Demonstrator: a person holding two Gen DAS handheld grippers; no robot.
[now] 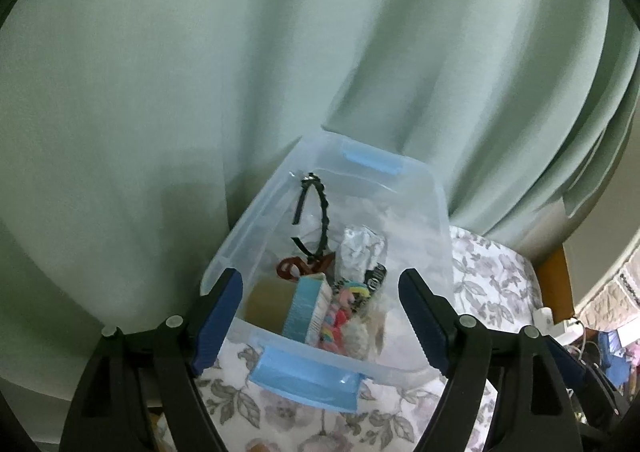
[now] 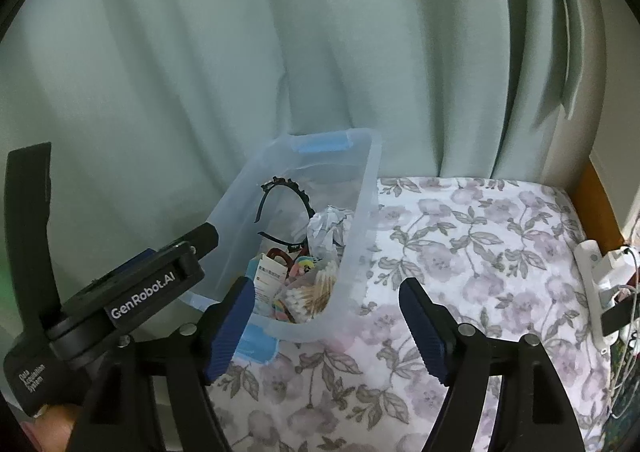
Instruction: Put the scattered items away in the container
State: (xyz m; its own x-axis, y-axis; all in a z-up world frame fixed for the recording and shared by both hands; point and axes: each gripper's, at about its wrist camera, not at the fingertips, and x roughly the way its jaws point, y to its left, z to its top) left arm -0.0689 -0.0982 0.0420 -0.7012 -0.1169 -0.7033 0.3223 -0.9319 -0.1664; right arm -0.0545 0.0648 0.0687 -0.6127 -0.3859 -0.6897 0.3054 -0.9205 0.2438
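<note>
- Left gripper [image 1: 320, 316]: fingers spread wide, gripping nothing, held over the near end of the bin [image 1: 436, 212]; its body shows at the left of the right wrist view.
- Bin: clear plastic with blue latches, on the floral bedspread [image 2: 480, 236] against the green curtain [image 2: 200, 52].
- Inside the bin: black headband [image 1: 320, 208], brown clip [image 1: 292, 266], tape roll [image 1: 268, 304], blue box [image 1: 304, 304], crumpled wrapper [image 1: 360, 248], cotton swabs [image 2: 316, 292].
- Right gripper [image 2: 326, 318]: fingers wide apart, empty, straddling the bin's near right corner.
- Power strip [image 2: 600, 276] at the bed's right edge.
</note>
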